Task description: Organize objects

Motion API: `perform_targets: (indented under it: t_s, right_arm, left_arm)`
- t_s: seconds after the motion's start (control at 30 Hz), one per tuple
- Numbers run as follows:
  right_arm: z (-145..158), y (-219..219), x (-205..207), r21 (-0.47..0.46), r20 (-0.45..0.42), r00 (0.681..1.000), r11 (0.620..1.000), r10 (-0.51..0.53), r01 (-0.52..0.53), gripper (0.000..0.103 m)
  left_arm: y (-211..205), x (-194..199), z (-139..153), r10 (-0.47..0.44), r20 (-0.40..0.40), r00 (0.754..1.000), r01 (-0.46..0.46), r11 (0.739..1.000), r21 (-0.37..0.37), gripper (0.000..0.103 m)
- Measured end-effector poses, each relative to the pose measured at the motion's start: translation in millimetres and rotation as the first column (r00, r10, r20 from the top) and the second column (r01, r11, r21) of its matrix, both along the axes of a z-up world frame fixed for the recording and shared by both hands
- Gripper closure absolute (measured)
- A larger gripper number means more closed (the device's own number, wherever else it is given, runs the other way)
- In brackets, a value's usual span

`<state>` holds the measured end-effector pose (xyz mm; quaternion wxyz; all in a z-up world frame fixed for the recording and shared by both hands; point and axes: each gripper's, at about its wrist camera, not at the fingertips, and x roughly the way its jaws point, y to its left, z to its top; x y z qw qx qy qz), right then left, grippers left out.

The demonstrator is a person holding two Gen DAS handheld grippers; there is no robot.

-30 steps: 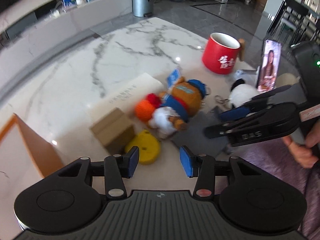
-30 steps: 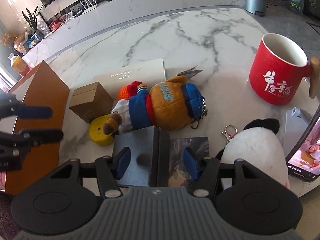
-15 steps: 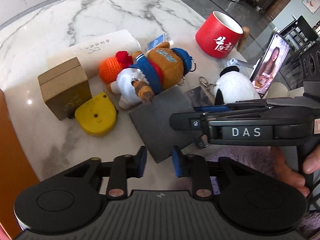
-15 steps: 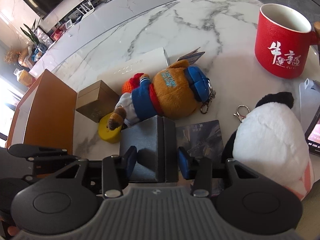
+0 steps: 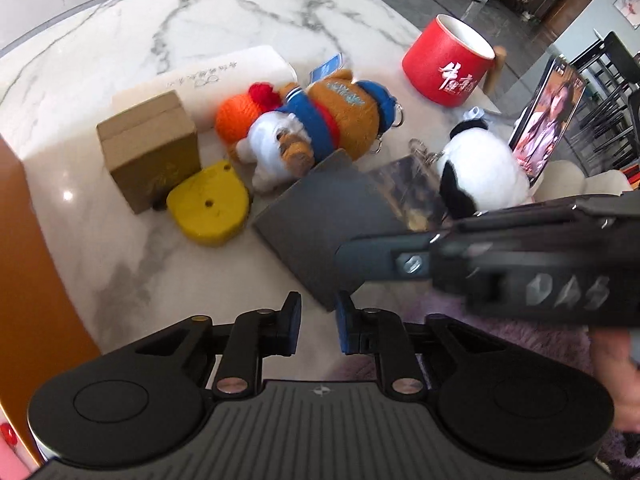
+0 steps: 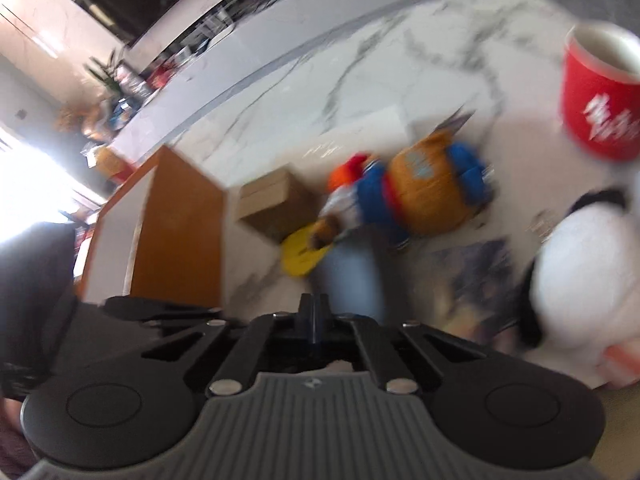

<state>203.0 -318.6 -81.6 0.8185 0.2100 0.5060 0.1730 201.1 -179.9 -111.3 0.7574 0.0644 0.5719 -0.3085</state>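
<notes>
Grey and flat, the slab-shaped box (image 5: 320,220) lies on the marble worktop (image 5: 240,12) just ahead of the left gripper (image 5: 318,324), its near corner reaching toward the gap between the blue pads, which are closing but not touching it. From the right side, the right gripper (image 5: 360,256) reaches across over the box's near edge; in its own blurred view its jaws are clenched together with nothing visible between them. Ahead and left of the left gripper sit a yellow rounded piece (image 5: 208,212) and a brown cardboard box (image 5: 150,156), touching. Straight ahead, beyond the grey box, lies a plush figure in orange and blue (image 5: 320,120). Further right stand a panda plush (image 5: 480,172) and a red mug (image 5: 448,64).
</notes>
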Motion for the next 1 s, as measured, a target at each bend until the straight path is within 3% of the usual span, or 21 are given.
perform_targets:
  t_s: [0.1,0.23,0.3,0.37,0.53,0.73,0.8,0.9,1.0]
  right_arm:
    - [1,9,-5,-0.049,0.033,0.999,0.999,0.018,-0.016,0.102]
    - [13,-5,-7,-0.137,0.095,0.995,0.990,-0.029,0.042,0.095]
    - [14,-14,-3,-0.172,0.094,0.995,0.983,-0.044,0.060,0.086]
    - [14,-23,-1,-0.201,0.094,0.994,0.977,-0.058,0.076,0.076]
    - [4,-35,4,-0.368,0.092,0.993,0.925,-0.069,0.099,0.076]
    - [-15,-42,4,-0.423,0.033,0.999,0.905,-0.029,0.040,0.070]
    - [-17,-40,5,-0.438,0.041,0.999,0.899,-0.013,0.029,0.064]
    - [-22,-34,9,-0.451,0.032,0.999,0.893,0.006,0.009,0.047]
    - [-29,-27,14,-0.475,0.009,1.000,0.880,0.021,-0.015,0.042]
  left_arm:
    - [5,-3,3,0.008,0.017,1.000,-0.008,1.000,0.016,0.080]
    - [10,0,12,0.026,0.037,0.999,-0.026,1.000,-0.006,0.080]
    - [11,3,14,0.052,0.037,0.998,-0.050,0.998,-0.038,0.073]
    - [9,5,13,0.075,0.039,0.996,-0.073,0.996,-0.051,0.058]
    - [4,9,7,0.123,0.016,0.992,-0.122,0.991,-0.064,0.044]
    - [1,11,1,0.138,0.002,0.990,-0.138,0.989,-0.049,0.043]
    - [0,11,1,0.137,0.006,0.991,-0.137,0.989,-0.050,0.042]
    - [-1,10,4,0.135,0.022,0.991,-0.134,0.990,-0.044,0.039]
    - [0,9,8,0.139,0.034,0.990,-0.137,0.990,-0.032,0.039]
